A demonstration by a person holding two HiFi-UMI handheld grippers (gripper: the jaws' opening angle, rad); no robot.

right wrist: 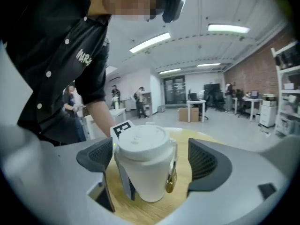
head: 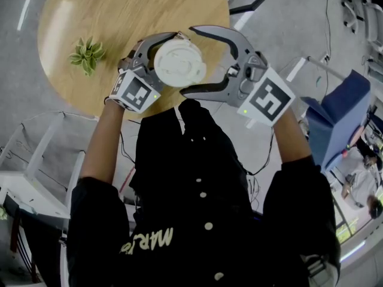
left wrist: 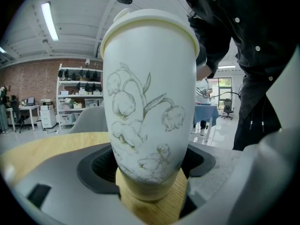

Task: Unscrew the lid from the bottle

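— Black shirt (head: 197, 208) fills the near view, arms reaching forward. Grippers?
— Left gripper (left wrist: 150, 170) is clamped low on the bottle (left wrist: 150, 102), which is white with a flower drawing. It stands upright above the near edge of the round wooden table (head: 108, 17).
— Lid?
— Lid (right wrist: 140, 142) sits on the bottle's top. Right gripper (right wrist: 151, 161) is spread wide around it: one pad just beside the lid, the other clear. No grip.
— Anything else?
— Small green plant (head: 87, 54) on the table, beyond the left gripper.
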